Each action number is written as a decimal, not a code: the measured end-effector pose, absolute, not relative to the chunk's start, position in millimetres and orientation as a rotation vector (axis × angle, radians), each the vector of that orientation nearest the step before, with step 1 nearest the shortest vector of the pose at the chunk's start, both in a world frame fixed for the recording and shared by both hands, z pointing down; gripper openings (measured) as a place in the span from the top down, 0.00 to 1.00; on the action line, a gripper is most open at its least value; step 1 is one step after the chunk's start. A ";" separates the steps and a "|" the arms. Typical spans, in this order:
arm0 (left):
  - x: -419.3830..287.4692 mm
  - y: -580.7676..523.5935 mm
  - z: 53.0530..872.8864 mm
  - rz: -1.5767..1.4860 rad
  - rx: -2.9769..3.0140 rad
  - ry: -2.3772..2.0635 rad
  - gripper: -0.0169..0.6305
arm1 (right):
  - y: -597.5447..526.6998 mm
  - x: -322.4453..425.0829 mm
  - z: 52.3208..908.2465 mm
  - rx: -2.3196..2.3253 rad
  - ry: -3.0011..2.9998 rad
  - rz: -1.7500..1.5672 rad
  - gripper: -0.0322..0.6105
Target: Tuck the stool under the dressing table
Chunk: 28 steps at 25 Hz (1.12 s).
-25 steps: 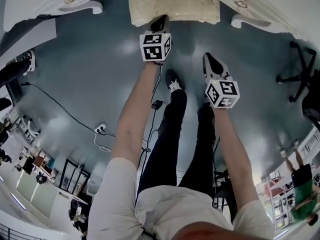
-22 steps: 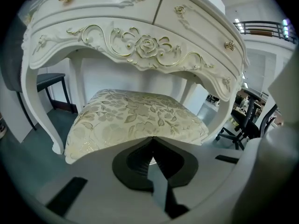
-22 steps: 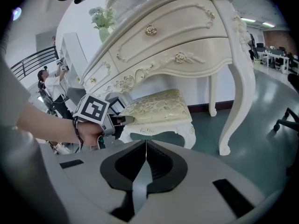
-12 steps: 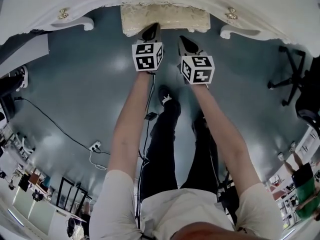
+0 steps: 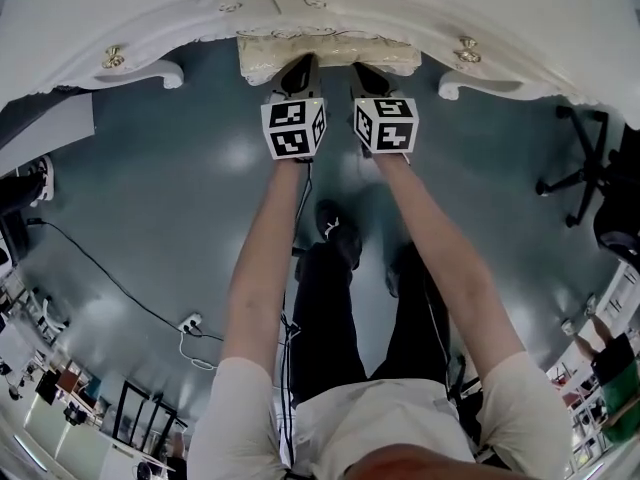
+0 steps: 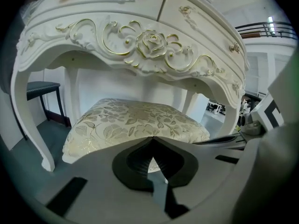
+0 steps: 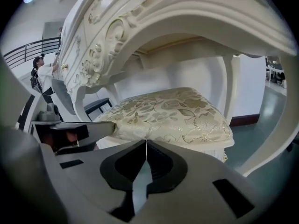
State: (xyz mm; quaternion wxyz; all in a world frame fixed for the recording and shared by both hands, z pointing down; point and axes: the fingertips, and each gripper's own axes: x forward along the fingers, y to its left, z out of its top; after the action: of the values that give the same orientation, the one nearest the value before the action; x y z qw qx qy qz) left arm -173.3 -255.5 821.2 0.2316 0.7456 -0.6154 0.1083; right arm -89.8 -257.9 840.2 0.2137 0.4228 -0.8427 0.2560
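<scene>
Floor: glossy blue-grey. Standing on it: curved legs of the dressing table, stool between them, white power strip, office chair base at right.

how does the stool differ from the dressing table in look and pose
The stool has a soft cushion in leafy gold brocade; the dressing table is white with carved gilt scrolls and a rose. The stool sits low, mostly under the dressing table, whose arch spans above it. Both share a cream-and-gold palette.
</scene>
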 end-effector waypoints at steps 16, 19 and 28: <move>-182.2 -275.4 806.2 0.392 2.040 -1.717 0.95 | -276.4 -90.5 803.3 1.152 -2.404 0.518 0.88; -175.7 -248.0 788.4 0.416 2.010 -1.697 0.95 | -254.8 -82.7 781.3 1.140 -2.384 0.551 0.88; -151.6 -188.2 676.7 0.488 2.008 -1.653 0.95 | -189.2 -51.1 683.5 1.065 -2.344 0.542 0.88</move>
State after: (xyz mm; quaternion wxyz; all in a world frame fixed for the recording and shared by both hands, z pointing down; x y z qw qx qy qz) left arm -151.6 -188.2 676.7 0.2453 0.7356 -0.6056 0.1787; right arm -51.1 -189.2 683.5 0.2525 0.3918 -0.8620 0.1992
